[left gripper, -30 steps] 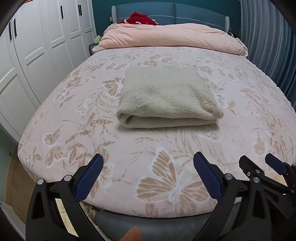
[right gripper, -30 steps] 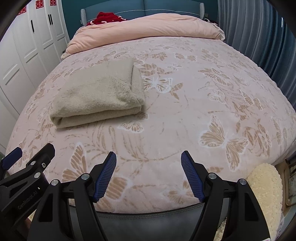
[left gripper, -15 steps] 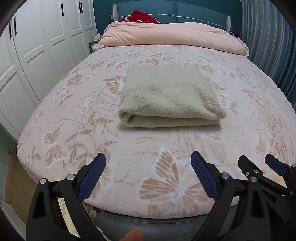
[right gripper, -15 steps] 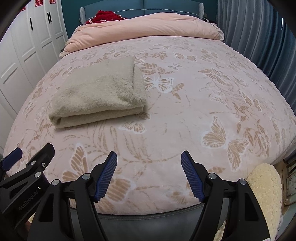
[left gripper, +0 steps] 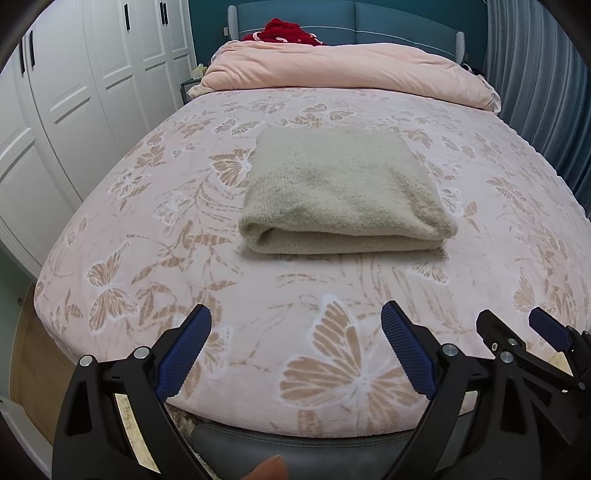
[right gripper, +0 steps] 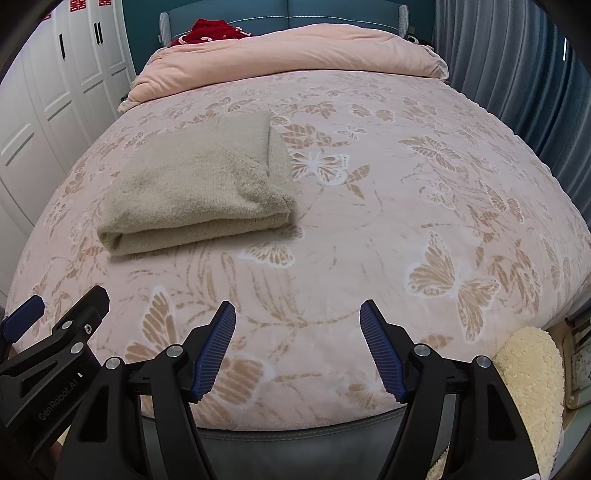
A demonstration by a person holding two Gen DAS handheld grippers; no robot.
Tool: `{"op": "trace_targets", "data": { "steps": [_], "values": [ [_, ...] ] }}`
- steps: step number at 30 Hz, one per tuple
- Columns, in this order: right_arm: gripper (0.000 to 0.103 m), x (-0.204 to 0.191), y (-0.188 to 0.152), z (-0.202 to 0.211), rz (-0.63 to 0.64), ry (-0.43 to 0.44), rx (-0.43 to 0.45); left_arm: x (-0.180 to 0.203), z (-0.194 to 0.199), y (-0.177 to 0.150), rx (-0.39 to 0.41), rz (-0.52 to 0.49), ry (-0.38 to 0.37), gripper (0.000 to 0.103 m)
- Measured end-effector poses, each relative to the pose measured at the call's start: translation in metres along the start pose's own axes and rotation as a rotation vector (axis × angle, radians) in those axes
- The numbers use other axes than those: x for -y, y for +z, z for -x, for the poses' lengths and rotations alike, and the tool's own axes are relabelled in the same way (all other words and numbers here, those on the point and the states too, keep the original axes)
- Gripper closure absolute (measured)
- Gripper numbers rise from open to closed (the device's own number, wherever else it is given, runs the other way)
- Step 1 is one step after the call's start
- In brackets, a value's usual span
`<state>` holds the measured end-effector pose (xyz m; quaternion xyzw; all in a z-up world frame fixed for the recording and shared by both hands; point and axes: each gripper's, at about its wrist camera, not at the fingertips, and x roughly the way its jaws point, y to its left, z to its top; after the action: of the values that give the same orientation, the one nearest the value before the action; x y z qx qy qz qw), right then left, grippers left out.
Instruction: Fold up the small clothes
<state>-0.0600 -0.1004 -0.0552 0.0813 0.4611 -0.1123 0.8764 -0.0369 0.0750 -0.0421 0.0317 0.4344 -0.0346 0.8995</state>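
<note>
A beige knitted garment (left gripper: 343,192) lies folded into a neat rectangle on the pink butterfly-print bedspread (left gripper: 147,221); in the right wrist view the same garment (right gripper: 199,184) sits to the left. My left gripper (left gripper: 295,325) hovers over the near edge of the bed, open, with only bedspread between its blue pads. My right gripper (right gripper: 297,321) stands open beside it, also holding nothing. Both are well short of the garment. The right gripper's fingers (left gripper: 546,328) show at the lower right of the left wrist view.
A rolled pink duvet (left gripper: 347,70) lies across the head of the bed, with a red cloth (left gripper: 288,31) behind it. White wardrobe doors (left gripper: 55,110) line the left side and a grey-blue curtain (right gripper: 517,74) the right. A cream fluffy cushion (right gripper: 528,369) sits beyond the bed's near right corner.
</note>
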Motion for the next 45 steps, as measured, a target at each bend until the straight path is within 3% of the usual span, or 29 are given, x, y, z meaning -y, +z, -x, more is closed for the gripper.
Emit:
{"op": "trace_targets", "data": {
  "steps": [45],
  "values": [
    [0.039,-0.0027,0.0025,-0.002,0.003,-0.002,-0.003,0.0029,0.0016,0.0027,0.006,-0.022,0.036,0.016]
  ]
}}
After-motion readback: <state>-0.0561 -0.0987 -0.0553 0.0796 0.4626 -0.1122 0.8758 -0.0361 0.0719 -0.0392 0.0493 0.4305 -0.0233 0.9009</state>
